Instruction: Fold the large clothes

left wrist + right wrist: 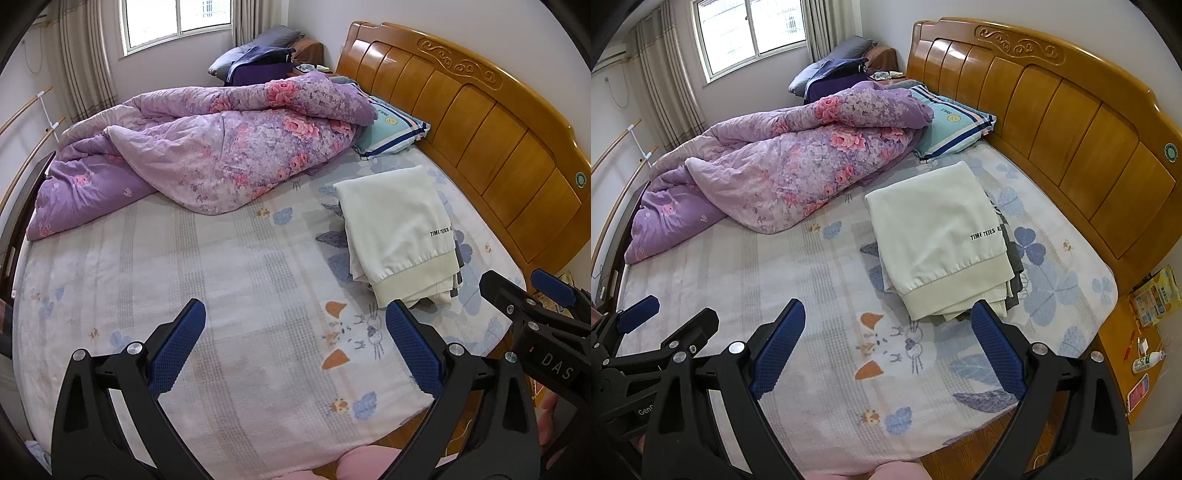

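My left gripper spread wide, holding nothing, low in frame above the bedsheet. My right gripper same, wide apart, nothing held. Folded cream garment right of centre, atop a small stack, near the headboard. Purple quilt upper left.

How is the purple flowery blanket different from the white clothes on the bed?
The purple floral quilt is crumpled in a big, puffy heap, while the cream-white folded garment lies flat and neat on top of a small stack. The quilt is covered in pink roses; the garment is plain apart from small black lettering. The quilt is much larger and sits by the window side, the garment nearer the wooden headboard. Both rest on the bed.
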